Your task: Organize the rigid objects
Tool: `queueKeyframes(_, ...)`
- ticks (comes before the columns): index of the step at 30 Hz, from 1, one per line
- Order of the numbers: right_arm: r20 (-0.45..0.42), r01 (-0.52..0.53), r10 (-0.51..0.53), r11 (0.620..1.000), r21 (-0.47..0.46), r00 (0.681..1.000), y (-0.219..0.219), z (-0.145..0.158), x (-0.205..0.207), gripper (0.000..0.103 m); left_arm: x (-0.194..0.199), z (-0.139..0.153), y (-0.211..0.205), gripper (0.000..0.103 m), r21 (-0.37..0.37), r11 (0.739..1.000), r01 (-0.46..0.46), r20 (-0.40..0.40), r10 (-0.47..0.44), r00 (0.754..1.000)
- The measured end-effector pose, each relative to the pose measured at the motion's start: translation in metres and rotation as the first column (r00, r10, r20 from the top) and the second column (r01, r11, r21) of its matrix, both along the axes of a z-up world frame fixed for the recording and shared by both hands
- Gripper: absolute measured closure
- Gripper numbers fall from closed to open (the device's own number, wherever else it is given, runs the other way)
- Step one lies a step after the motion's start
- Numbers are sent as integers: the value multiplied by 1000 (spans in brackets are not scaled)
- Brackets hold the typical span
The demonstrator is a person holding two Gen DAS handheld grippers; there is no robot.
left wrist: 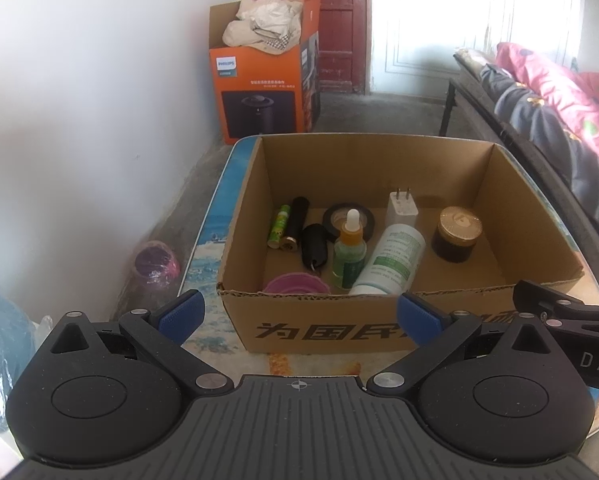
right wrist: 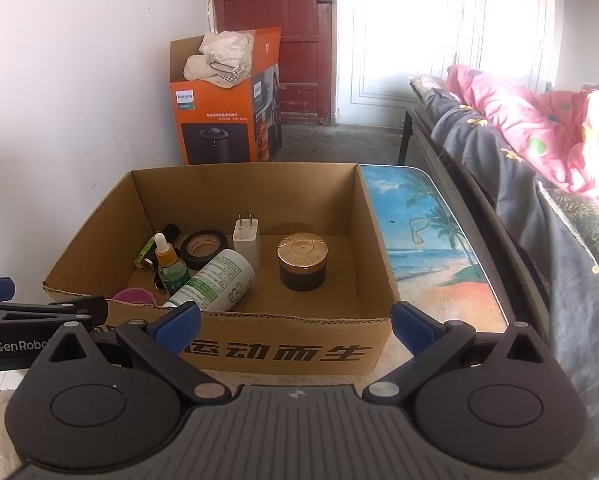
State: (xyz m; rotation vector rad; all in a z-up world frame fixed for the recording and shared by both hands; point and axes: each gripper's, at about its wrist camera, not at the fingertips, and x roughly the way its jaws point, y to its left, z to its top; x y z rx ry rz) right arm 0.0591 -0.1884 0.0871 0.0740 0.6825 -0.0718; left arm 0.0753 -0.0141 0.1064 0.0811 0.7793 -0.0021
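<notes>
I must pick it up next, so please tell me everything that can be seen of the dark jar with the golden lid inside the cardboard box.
The dark jar with the golden lid is short and round, with a dark brown, glossy body that looks like glass. Its lid is metallic gold with fine ribs radiating from the centre. The lid is on, and the jar stands upright on the floor of the open brown cardboard box, in its right half. Nothing touches it; the white plug adapter stands apart to its left.
</notes>
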Motion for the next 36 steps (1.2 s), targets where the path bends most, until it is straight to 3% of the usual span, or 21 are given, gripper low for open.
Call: queueKeyframes(36,-21,6,-5,1000,17,1000,-4,-2,3,0,1,2,2,0,11,1000,-3,-7,3,1000)
